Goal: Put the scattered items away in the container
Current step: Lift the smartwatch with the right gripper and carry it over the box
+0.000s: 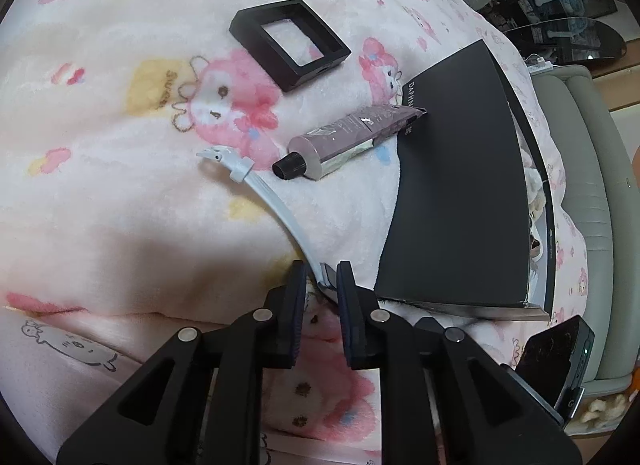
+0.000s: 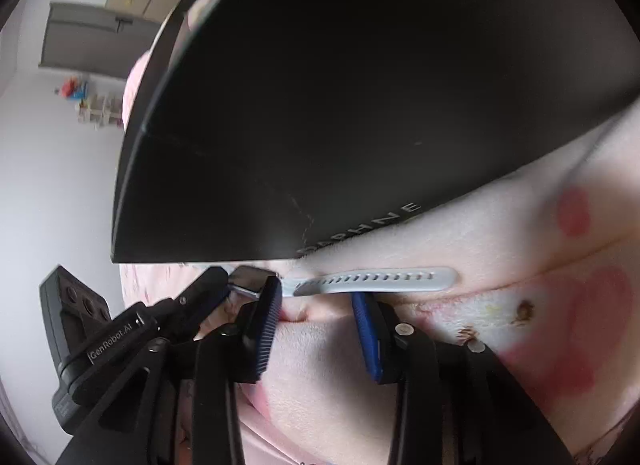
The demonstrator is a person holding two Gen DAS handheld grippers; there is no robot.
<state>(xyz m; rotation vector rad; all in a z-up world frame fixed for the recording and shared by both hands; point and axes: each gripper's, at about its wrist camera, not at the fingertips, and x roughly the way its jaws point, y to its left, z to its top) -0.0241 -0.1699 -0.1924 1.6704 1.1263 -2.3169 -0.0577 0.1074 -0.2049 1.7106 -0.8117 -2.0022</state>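
Observation:
A white-strapped watch lies on the pink cartoon blanket (image 1: 120, 185). Its body (image 1: 326, 283) sits between the tips of my left gripper (image 1: 322, 277), whose pads stand slightly apart from it. One strap (image 1: 256, 185) curves away up-left. In the right wrist view the other strap (image 2: 380, 279), with its holes, lies just past my open right gripper (image 2: 316, 299), and the watch body (image 2: 250, 279) is beside its left finger. Farther off lie a purple tube with a black cap (image 1: 352, 137) and a black square frame (image 1: 290, 43). The black box marked DAPHNE (image 1: 460, 185) stands to the right.
The box's dark panel (image 2: 360, 105) looms right behind the watch. Pale plush items (image 1: 534, 189) show inside the box. A grey padded edge (image 1: 588, 185) lies beyond the blanket. A black glossy device (image 1: 560, 361) sits at the lower right.

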